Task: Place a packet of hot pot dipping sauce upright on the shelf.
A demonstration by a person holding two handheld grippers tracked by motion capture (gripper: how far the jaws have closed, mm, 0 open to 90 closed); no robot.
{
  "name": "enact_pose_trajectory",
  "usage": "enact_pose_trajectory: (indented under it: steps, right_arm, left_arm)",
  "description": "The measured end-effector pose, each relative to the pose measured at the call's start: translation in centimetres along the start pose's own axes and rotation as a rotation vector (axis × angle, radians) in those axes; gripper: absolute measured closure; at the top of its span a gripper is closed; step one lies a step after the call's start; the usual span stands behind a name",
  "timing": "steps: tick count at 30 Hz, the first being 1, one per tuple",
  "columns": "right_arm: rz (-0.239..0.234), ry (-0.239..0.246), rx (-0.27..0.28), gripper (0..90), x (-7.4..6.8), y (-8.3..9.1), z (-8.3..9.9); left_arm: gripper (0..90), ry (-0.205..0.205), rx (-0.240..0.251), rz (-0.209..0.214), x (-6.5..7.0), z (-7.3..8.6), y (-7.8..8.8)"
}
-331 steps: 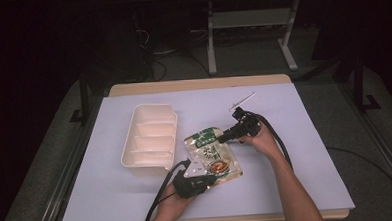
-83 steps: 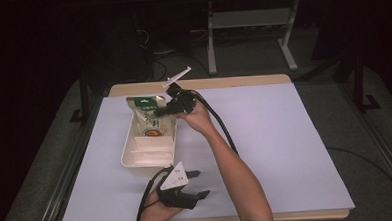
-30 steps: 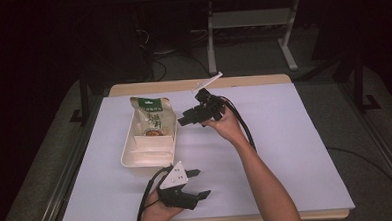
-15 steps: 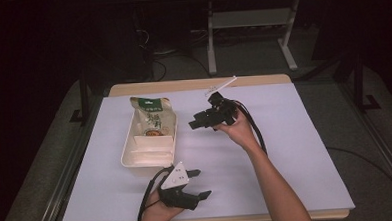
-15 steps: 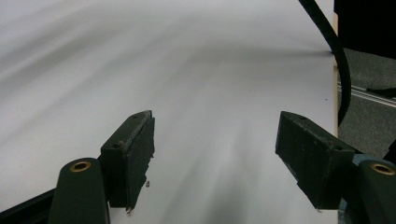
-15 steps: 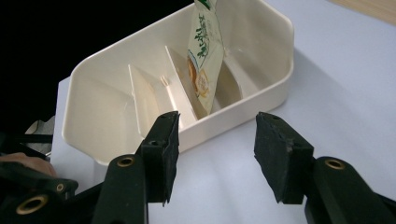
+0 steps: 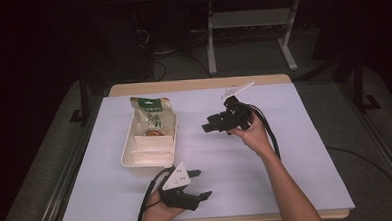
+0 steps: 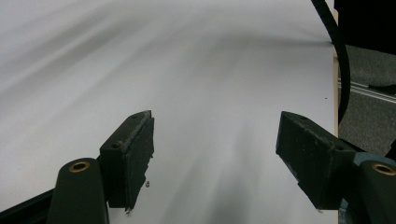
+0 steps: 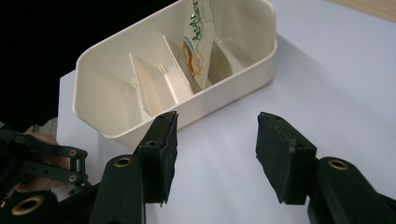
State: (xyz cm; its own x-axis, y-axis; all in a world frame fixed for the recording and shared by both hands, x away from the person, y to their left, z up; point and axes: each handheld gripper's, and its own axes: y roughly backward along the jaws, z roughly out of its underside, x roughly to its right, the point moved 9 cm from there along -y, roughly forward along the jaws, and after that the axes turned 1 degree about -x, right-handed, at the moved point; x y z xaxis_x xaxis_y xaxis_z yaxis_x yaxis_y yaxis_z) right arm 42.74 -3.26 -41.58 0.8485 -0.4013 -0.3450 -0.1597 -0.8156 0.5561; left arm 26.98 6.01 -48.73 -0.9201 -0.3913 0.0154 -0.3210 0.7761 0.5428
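A cream tray [image 7: 131, 152] with dividers lies left of the table's middle. A green-topped snack packet [image 7: 153, 117] rests in its far compartment and leans over the far rim. My right gripper [image 7: 208, 125] hovers to the right of the tray, pointing at it. Its jaws have just been opening and hold nothing. In the right gripper view the gripper [image 9: 215, 140] faces the tray's wall [image 9: 233, 70], and the packet [image 9: 198, 42] stands inside. My left gripper [image 7: 202, 184] rests open near the front edge. Its jaws [image 8: 215, 140] have only bare table between them.
A white sheet [image 7: 305, 135] covers the wooden table. The right gripper's cable [image 7: 270, 132] runs back along the forearm. A metal stand [image 7: 250, 23] and floor cables sit beyond the far edge. The left hand [image 9: 42, 154] shows low in the right gripper view.
The right gripper has drawn away to the right of the tray, leaving the packet in the far compartment. The left gripper has stayed put.
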Motion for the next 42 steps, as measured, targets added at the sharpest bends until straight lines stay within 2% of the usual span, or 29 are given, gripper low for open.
enact_pose_trajectory:
  steps: [20,42]
  right_arm:
    - [0.010,-0.021,0.009,44.2,-0.4,3.1,3.4]
    - [0.053,-0.055,0.036,42.8,-0.9,7.0,7.2]
  left_arm:
    - [26.2,0.011,0.003,0.002,-0.1,0.0,0.0]
    - [25.7,0.015,0.001,-0.006,-0.3,0.1,0.0]
